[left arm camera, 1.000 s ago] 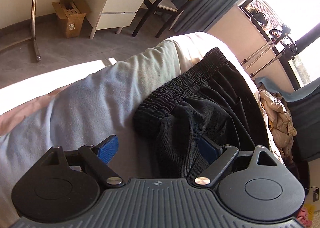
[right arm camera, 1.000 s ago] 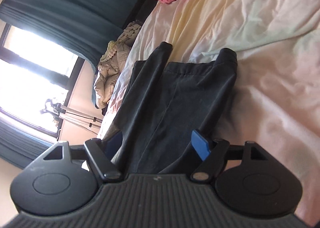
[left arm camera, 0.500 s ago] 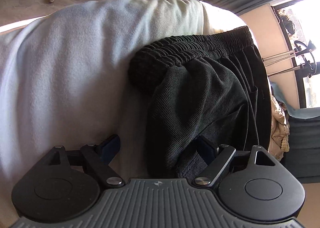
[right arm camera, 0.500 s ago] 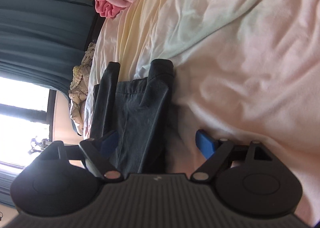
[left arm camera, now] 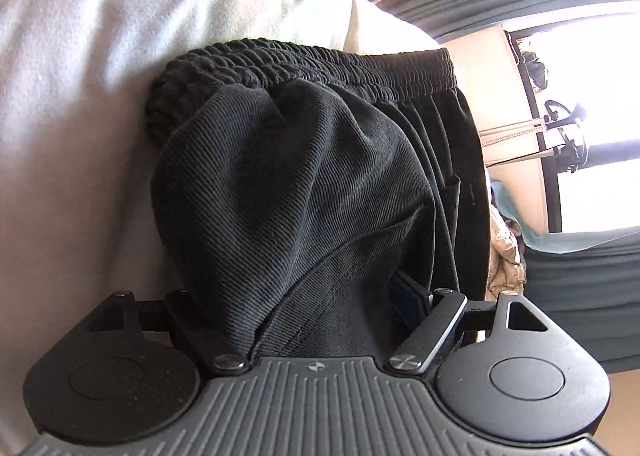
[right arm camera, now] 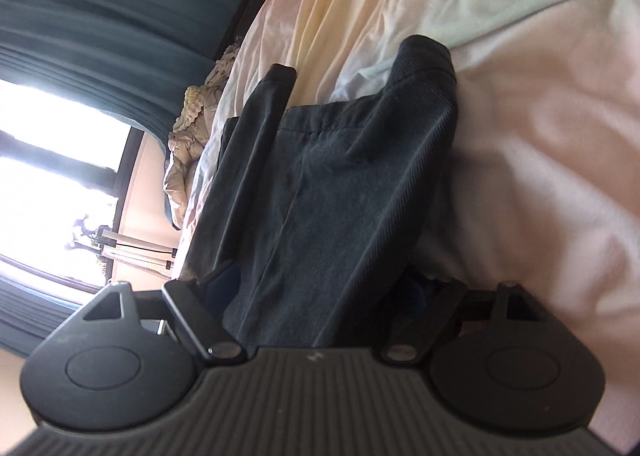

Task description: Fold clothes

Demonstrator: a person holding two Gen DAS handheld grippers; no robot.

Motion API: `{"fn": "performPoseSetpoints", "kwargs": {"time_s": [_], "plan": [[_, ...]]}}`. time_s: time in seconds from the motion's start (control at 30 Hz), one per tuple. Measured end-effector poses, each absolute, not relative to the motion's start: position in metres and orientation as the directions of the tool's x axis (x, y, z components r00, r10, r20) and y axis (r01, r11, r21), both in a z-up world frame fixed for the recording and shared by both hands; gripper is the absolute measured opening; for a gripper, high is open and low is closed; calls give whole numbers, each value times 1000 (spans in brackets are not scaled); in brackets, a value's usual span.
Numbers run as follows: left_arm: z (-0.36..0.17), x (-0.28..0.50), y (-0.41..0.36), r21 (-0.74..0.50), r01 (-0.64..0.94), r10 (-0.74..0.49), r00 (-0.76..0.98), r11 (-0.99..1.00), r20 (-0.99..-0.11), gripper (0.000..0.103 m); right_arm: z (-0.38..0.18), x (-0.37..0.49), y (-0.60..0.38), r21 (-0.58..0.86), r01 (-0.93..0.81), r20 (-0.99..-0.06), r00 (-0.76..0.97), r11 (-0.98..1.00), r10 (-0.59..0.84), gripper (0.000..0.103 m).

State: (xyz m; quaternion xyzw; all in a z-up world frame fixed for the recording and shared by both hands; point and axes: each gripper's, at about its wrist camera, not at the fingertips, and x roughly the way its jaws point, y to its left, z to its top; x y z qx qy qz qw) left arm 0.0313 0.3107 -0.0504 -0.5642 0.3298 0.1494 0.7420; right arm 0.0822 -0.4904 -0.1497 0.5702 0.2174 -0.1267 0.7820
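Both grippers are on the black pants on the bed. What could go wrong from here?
The left gripper holds a thick bunch of the black pants near the elastic waistband, so layers may slip unevenly. The right gripper pinches the leg end; its hem is already curled and may fold crooked.

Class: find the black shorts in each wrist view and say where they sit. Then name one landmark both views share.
Left wrist: the black shorts fill the centre, waistband at the top, fabric running down between the fingers.
Right wrist: the shorts lie centre, leg hems at the top, running down between the fingers.
Shared landmark: the beige quilted bundle at the bed's edge below the window.
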Motion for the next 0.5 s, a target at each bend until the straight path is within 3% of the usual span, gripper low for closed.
{"fn": "performPoseSetpoints", "kwargs": {"time_s": [0.07,0.1,0.13,0.2,0.3,0.33,0.4,0.47,0.5], "plan": [[-51,35,308,-727,-595,-142,732,343,-666,75,-151,85,-493,851,419,-457,888,316,52,73],[-51,36,305,-719,-593,-137,729,362,-671,64,-152,86,-494,856,404,-441,896,321,49,66],[-50,39,302,-713,-585,-141,727,386,-672,62,-153,88,-495,858,393,-430,902,331,45,63],[-50,46,294,-683,-582,-148,703,441,-695,62,-157,90,-495,845,401,-440,897,354,33,41],[-50,51,289,-669,-591,-147,690,452,-709,64,-168,92,-495,836,438,-466,885,330,9,16],[-50,52,288,-668,-596,-145,688,446,-711,73,-172,91,-496,849,431,-453,891,306,1,14],[-50,54,286,-666,-605,-142,685,436,-715,76,-179,91,-497,869,418,-429,903,267,-18,11],[-50,56,285,-660,-615,-136,679,431,-721,66,-179,90,-497,874,407,-412,910,267,-40,9],[-50,55,283,-640,-623,-120,668,451,-735,57,-178,90,-497,877,399,-402,915,268,-48,6]]}}
